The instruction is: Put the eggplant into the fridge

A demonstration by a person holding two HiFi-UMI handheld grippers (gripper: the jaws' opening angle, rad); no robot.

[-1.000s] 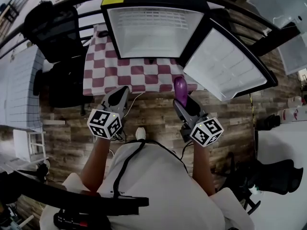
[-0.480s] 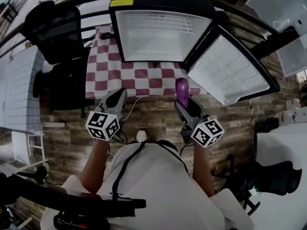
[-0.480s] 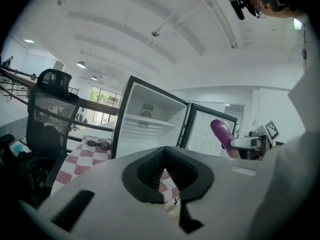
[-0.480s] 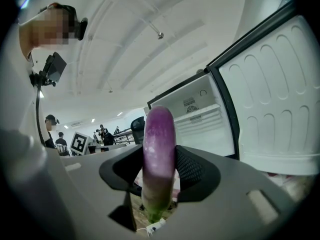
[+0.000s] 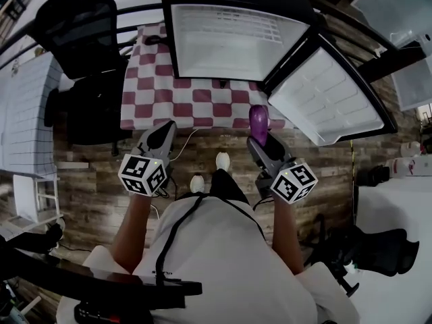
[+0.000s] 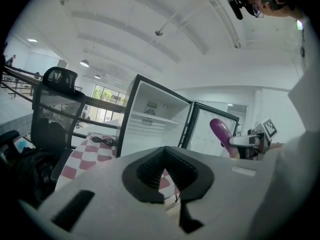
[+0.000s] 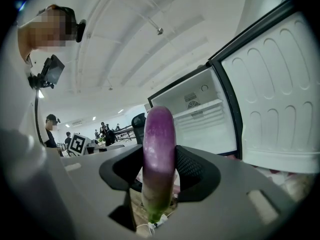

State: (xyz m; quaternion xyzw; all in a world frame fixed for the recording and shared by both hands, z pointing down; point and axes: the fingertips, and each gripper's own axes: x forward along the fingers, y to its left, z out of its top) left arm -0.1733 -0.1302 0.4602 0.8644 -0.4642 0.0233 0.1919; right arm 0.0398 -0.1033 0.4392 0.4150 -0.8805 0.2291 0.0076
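Note:
A purple eggplant [image 7: 158, 159] stands upright between the jaws of my right gripper [image 5: 262, 140], which is shut on it; its rounded top [image 5: 258, 122] pokes out toward the table edge. The black fridge [image 5: 233, 42] stands on the checkered table with its door [image 5: 327, 93] swung open to the right, white interior and shelf [image 7: 207, 109] showing. My left gripper [image 5: 162, 139] hovers level with the right one, left of it, jaws closed together and empty [image 6: 167, 176]. The eggplant [image 6: 220, 134] also shows in the left gripper view, at the right.
A red-and-white checkered cloth [image 5: 162, 96] covers the table under the fridge, with a black cable [image 6: 102, 141] lying on it. A black office chair [image 5: 81, 32] stands at the left. Wood-plank floor [image 5: 94, 181] and the person's shoes [image 5: 223, 160] lie below the grippers.
The fridge and table have slid slightly right and closer in the head view. A shoe has stepped forward. Both grippers keep their hold and pose.

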